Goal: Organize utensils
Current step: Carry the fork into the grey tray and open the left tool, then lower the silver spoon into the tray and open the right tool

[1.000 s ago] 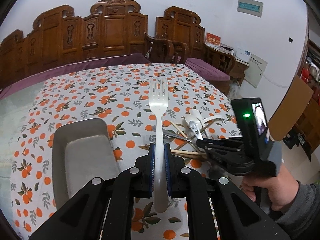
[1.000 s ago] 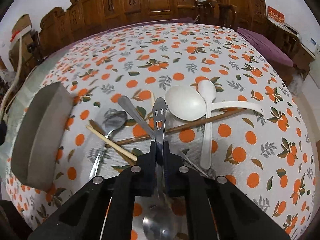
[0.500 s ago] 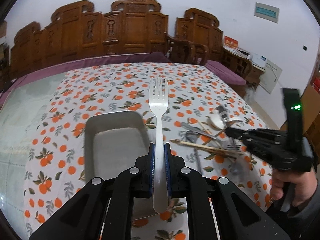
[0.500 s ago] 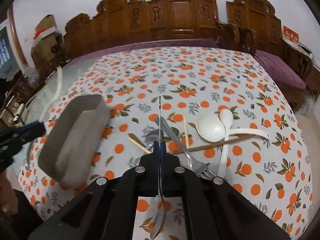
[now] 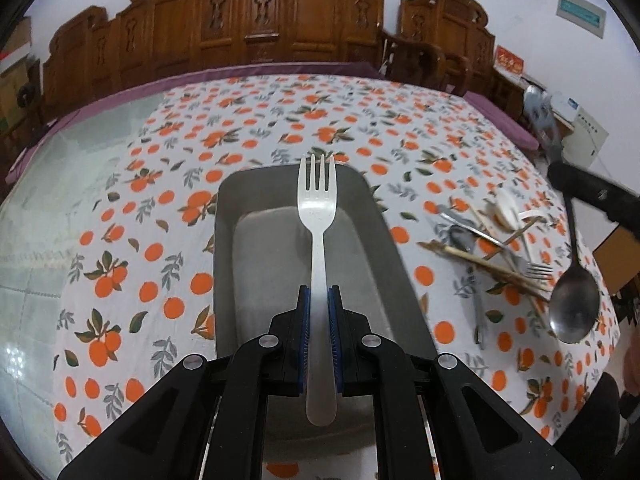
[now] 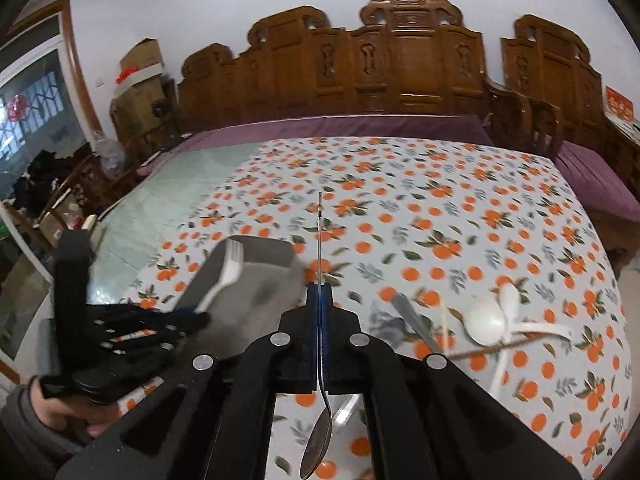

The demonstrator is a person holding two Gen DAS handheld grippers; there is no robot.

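Fork (image 5: pixel 318 216), clamped in my left hand-held gripper (image 5: pixel 318 312), had moved over the grey tray (image 5: pixel 232 216); my right hand-held gripper (image 6: pixel 320 300) had closed on the metal spoon (image 6: pixel 318 448), lifting it off the bench (image 6: pixel 460 208), so both awaited release.

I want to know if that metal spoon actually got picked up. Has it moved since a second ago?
Yes. The metal spoon, clamped in the right gripper, has risen off the utensil pile on the tablecloth.

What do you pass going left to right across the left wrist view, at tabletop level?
Bare glass tabletop → metal tray → white fork held over it → pile of loose utensils → metal spoon.
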